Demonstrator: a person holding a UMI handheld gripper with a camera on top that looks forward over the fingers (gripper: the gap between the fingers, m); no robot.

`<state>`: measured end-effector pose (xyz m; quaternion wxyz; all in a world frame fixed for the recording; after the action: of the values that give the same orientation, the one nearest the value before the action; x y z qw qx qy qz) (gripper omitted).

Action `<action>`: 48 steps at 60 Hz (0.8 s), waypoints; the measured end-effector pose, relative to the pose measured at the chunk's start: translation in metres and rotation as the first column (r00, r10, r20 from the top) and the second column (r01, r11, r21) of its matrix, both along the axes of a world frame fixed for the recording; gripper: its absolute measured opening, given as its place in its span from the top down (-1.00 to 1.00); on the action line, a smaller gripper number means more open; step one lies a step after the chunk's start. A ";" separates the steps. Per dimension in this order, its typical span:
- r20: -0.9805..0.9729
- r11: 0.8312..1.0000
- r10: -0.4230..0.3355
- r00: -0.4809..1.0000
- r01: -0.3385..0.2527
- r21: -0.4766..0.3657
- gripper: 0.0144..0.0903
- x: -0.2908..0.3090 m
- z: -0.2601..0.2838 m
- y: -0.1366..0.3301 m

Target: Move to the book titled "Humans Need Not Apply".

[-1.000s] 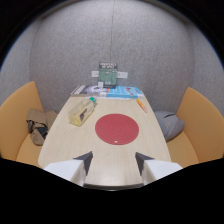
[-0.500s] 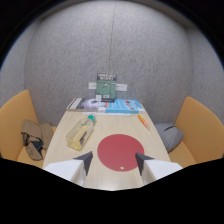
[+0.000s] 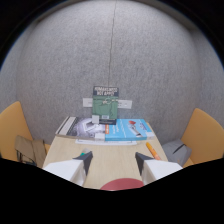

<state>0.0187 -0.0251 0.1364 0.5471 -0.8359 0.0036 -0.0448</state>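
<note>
approach under way: the hand-held gripper (image 3: 113,161), fingers spread and empty, faces the book (image 3: 105,104) standing upright against the wall at the surface's (image 3: 112,156) far edge; next, advance straight toward it.

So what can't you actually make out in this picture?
- Upright book, gripper view: cover words too small to read.
- Red disc: mostly hidden behind the dark band below the fingers.
- Orange item beside the blue book: too small to identify.
- Bag on the chair: contents not visible.
- Gripper: fingers open, holding nothing.
</note>
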 end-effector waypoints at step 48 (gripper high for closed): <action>-0.032 0.998 0.059 0.998 -0.058 0.032 -0.93 -0.008 0.001 0.289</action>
<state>0.0109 0.2639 0.1373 0.5609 -0.8277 -0.0114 -0.0150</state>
